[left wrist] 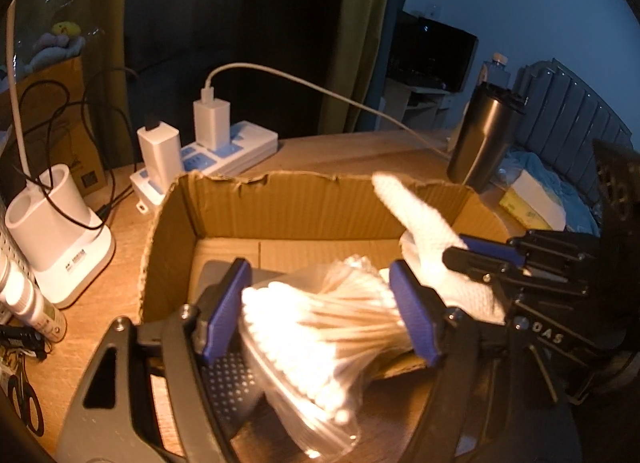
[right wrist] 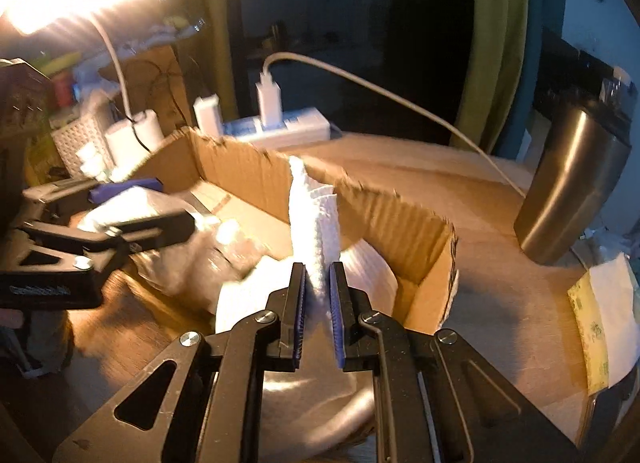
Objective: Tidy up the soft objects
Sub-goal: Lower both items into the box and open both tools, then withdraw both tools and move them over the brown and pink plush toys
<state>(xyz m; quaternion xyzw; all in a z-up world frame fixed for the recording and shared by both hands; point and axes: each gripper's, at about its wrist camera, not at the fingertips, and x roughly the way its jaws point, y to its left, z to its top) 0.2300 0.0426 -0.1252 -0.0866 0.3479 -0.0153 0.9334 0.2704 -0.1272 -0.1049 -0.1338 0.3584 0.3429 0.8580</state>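
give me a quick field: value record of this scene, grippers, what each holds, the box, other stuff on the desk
left gripper: shut on the bag of cotton swabs, over the box's near edge
right gripper: shut on the white knit glove, glove pointing up
cardboard box: open top, torn rim, on the wooden desk
behind box: white power strip with chargers plugged in
right of box: dark metal tumbler, upright
lighting: dim, warm lamp glow

Left gripper (left wrist: 320,311): jaws clamped on a swab pack (left wrist: 320,327). Right gripper (right wrist: 318,295): jaws pinched on a glove (right wrist: 316,215), just beside the left.
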